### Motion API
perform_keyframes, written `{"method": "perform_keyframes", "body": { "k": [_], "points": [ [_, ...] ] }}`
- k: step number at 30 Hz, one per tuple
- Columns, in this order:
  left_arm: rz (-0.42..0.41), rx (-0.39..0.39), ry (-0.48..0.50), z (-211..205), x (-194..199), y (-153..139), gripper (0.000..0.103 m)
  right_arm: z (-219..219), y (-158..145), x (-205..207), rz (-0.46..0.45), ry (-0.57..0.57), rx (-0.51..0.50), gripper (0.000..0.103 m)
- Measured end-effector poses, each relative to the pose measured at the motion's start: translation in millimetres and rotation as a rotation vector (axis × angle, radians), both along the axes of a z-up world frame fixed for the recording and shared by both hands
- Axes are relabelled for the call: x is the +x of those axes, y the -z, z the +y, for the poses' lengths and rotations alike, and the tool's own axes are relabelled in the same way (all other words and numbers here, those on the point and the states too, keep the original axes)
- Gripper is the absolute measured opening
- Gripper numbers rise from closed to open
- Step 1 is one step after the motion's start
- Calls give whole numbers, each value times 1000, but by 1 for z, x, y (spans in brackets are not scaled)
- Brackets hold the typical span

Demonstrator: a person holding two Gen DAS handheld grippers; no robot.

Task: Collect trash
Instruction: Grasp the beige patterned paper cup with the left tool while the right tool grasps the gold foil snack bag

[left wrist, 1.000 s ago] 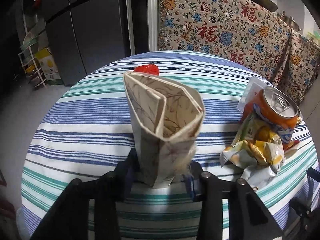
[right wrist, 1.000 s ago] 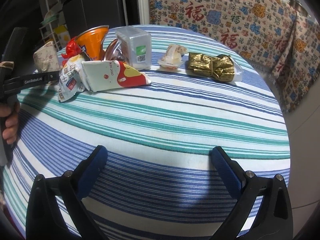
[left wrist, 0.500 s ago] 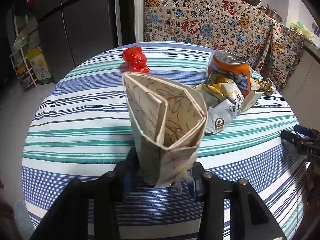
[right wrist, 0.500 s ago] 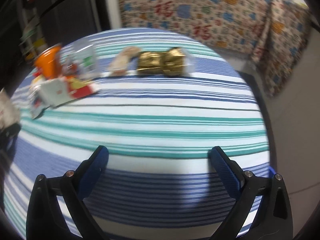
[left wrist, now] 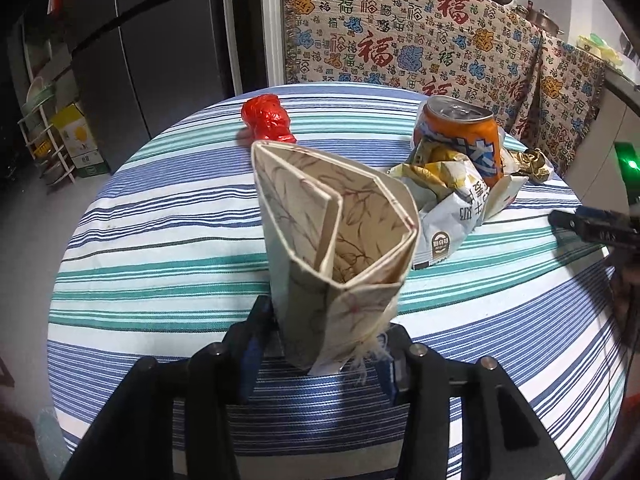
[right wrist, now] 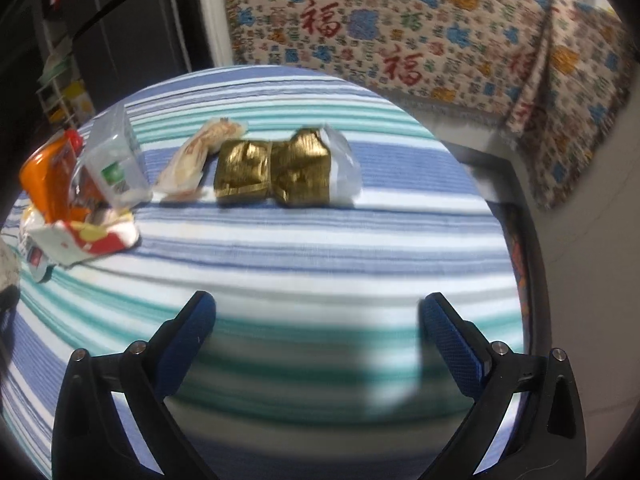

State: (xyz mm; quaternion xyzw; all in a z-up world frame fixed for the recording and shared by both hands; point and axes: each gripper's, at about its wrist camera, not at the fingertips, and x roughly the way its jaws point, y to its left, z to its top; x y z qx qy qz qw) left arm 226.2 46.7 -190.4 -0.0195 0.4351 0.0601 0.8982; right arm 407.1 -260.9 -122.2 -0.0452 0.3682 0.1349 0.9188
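My left gripper [left wrist: 326, 344] holds a cream paper bag [left wrist: 336, 248] upright by its base, mouth agape, over the striped table [left wrist: 160, 240]. Its jaws are opening, with the bag between them and the pads touching its sides. Behind the bag lie a red wrapper [left wrist: 267, 119], an orange can [left wrist: 460, 136], a crumpled snack packet [left wrist: 448, 208] and a gold wrapper [left wrist: 532, 162]. My right gripper [right wrist: 318, 320] is open and empty above the cloth. Ahead of it lie a gold foil packet [right wrist: 276, 172], a pale pastry wrapper [right wrist: 196, 160], a clear plastic box [right wrist: 114, 164] and a red-and-white carton [right wrist: 84, 236].
The round table's edge [right wrist: 496, 216] drops off to the right of the gold packet. A patterned blanket [left wrist: 400, 40] hangs behind the table, with a dark fridge [left wrist: 140, 40] and a wire rack [left wrist: 44, 140] at the back left. The right gripper's tip [left wrist: 592, 226] shows at the far right.
The left gripper swung right with the bag, then held still; its jaws spread a little. The right gripper moved right, bringing the gold packet toward the middle of its view.
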Motion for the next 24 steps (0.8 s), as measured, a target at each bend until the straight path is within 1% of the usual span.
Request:
{"method": "perform_keyframes", "body": {
  "k": [2,4,5,6,8,10,11,12,13,14,15,16,17,19,20,23,24],
  "points": [
    [0,9,5,-3,0,1,57,0,-2,14,-1,-16,-1,103],
    [12,23,1,-6,2,3,82,1,-3,24,-3,-20,2,103],
    [18,24,-13,-6,3,4,86,0,-4,27,-3,-22,9,102],
    [20,14,-25,-4,3,4,87,-1,-5,29,-4,-21,17,102],
    [21,16,-24,-4,3,4,87,-3,-8,31,-9,-27,51,91],
    [23,16,-21,-4,3,4,89,-4,-17,33,-40,-31,88,90],
    [23,15,-21,-4,4,4,89,-4,-22,34,-71,-24,106,89],
    [23,14,-20,-4,4,4,89,-4,-23,37,-74,-30,120,86],
    [23,13,-20,-3,4,4,89,-3,-22,41,-52,-47,144,69],
    [24,13,-19,-3,4,4,89,-2,-20,45,-27,-62,160,44],
    [24,13,-19,-3,4,4,89,0,-18,47,2,-81,177,40],
    [24,13,-19,-3,4,3,89,4,-18,44,4,-90,174,37],
    [25,13,-19,-4,4,3,89,7,-19,40,2,-104,168,32],
    [25,13,-17,-5,4,3,89,17,-22,29,15,-166,163,25],
    [26,14,-16,-5,4,3,89,22,-22,21,25,-204,163,24],
    [26,13,-17,-4,4,2,89,37,-18,-5,101,-343,185,24],
    [26,13,-16,-4,4,2,89,40,-17,-11,109,-369,180,24]
  ]
}}
